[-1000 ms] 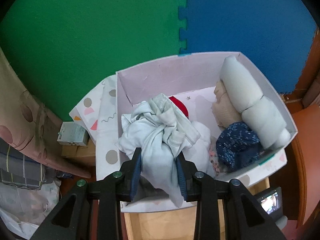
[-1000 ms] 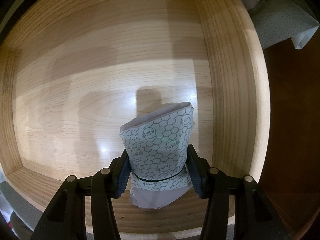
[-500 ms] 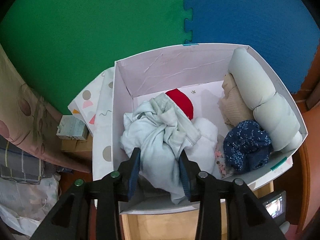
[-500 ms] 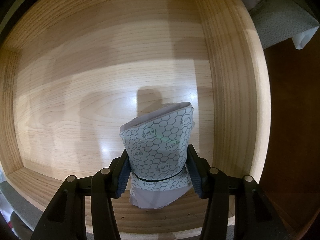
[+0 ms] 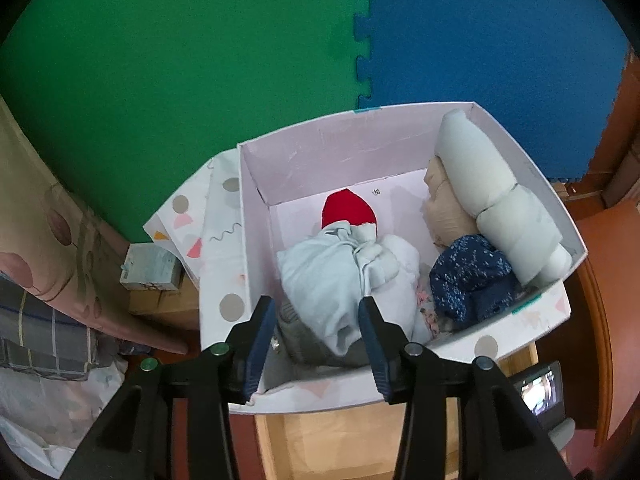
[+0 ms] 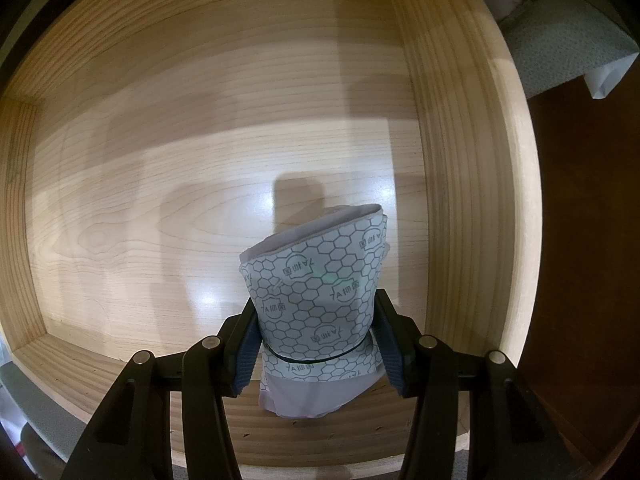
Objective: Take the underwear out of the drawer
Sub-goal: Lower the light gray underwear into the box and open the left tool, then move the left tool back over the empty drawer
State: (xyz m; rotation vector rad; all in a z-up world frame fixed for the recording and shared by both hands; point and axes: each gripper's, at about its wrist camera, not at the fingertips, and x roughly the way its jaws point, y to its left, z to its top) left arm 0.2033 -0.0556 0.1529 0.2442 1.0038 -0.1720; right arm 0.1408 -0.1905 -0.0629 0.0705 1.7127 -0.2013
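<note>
In the left wrist view my left gripper is open above a white cardboard box. A pale blue bundled garment lies in the box just beyond and between the fingers, loose. In the right wrist view my right gripper is shut on a folded grey piece of underwear with a hexagon print, held upright over the bare wooden drawer.
The box also holds a red garment, a navy speckled one, a beige one and white rolls. Green and blue foam mats lie beyond. A small carton sits left of the box. The drawer's right wall is close.
My left gripper opened and let go of the pale blue garment, which dropped into the box. The right gripper and its underwear have not moved.
</note>
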